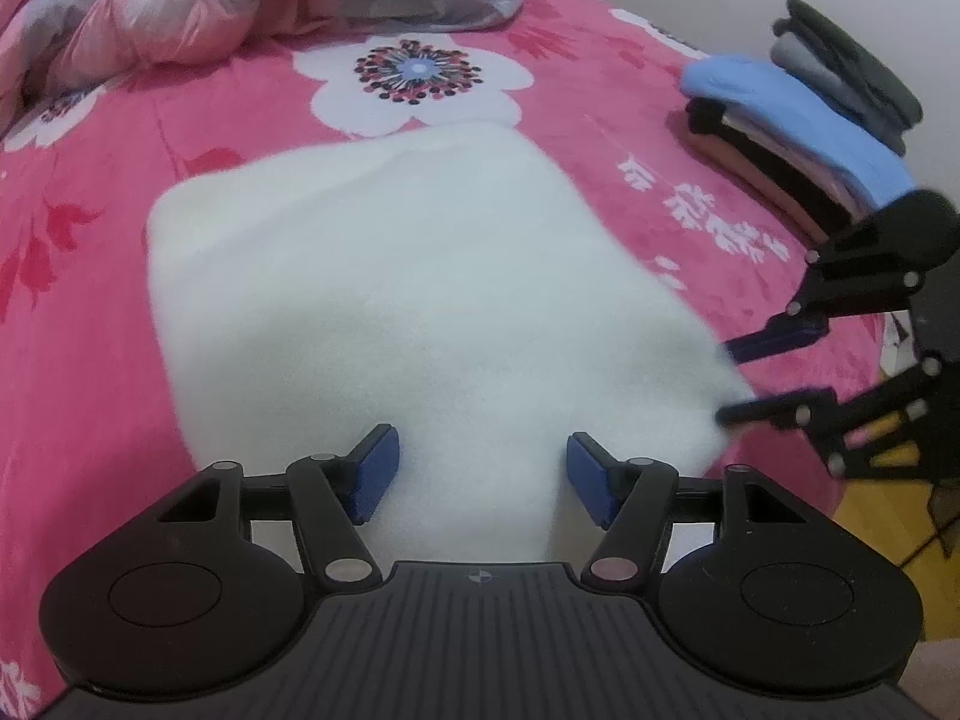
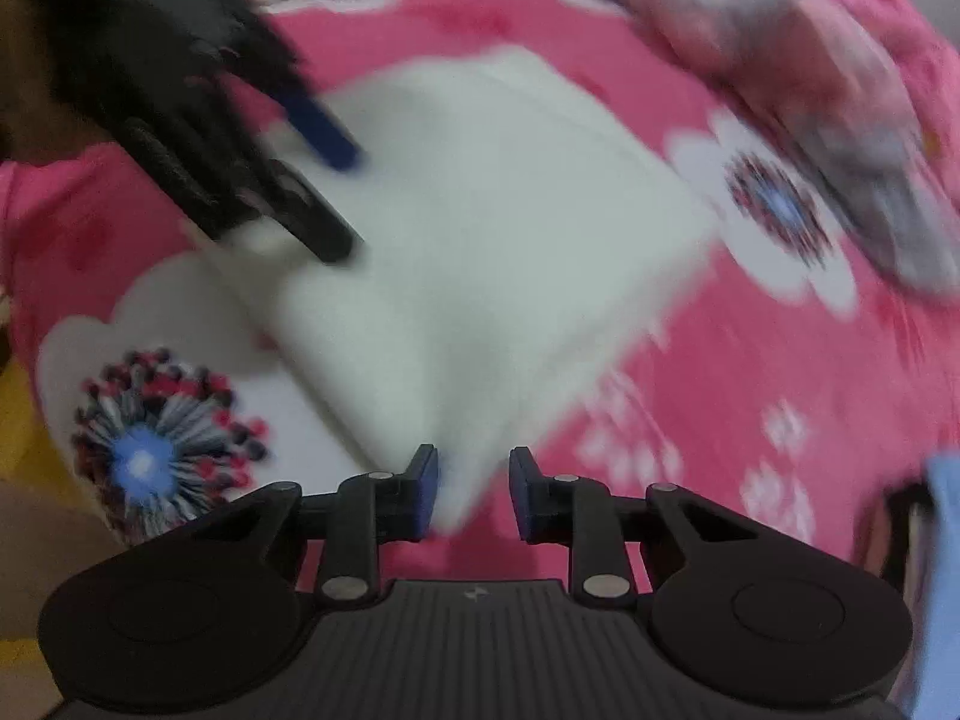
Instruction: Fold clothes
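One white folded garment (image 1: 420, 300); left gripper (image 1: 480, 474), right gripper (image 2: 473, 492) both spread; one folded stack (image 1: 798, 120)

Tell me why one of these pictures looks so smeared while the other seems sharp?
In the right wrist view, motion blur smears the white folded garment, the pink flowered bedspread and the left tongs; only the right tongs, fixed to that camera, stay crisp. In the left wrist view, most is sharp, with fisheye bending at the edges; the stack of folded clothes reads clearly.
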### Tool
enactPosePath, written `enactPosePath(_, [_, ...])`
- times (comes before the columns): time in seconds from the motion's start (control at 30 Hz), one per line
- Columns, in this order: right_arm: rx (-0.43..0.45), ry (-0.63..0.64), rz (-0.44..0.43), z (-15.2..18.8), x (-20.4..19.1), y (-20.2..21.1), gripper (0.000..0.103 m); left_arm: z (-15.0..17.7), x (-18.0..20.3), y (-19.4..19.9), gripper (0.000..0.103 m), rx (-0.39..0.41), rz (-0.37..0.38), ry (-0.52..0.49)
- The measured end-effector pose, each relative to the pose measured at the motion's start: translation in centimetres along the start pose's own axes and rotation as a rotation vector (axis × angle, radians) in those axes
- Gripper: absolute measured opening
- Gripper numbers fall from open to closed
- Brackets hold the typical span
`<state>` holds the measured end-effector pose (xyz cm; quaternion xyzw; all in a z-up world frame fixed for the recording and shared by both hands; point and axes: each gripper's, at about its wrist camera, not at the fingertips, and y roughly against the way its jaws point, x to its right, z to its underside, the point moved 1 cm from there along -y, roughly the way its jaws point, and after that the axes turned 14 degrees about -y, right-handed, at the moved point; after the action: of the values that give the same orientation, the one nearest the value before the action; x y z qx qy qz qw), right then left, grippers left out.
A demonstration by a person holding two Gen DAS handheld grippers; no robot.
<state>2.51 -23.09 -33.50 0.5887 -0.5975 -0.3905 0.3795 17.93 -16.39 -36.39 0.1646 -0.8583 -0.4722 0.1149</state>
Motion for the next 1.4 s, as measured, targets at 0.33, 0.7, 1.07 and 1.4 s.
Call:
enactPosePath(0.33, [0.138, 0.189, -0.016, -1.0, -3.6, 1.7, 0.015, -1.8, -0.2, 0.8, 0.061, -0.001, -0.022, 0.056])
enactPosePath(0.7, [0.176, -0.051, 0.084, -3.4, 2.4, 1.5, 0.008, -4.1, -2.2, -1.1, 0.060, 0.031, -0.088, 0.092])
enactPosePath(1.07, [0.248, -0.050, 0.110, -9.3, 5.2, -4.9, 0.008, -4.4, -2.2, -2.0, 0.062, 0.015, -0.120, 0.067])
enactPosePath(1.4, [0.243, -0.104, 0.082, -13.5, 6.5, -9.0, 0.008, -5.1, -3.3, -1.7, 0.063, -0.055, -0.112, 0.136])
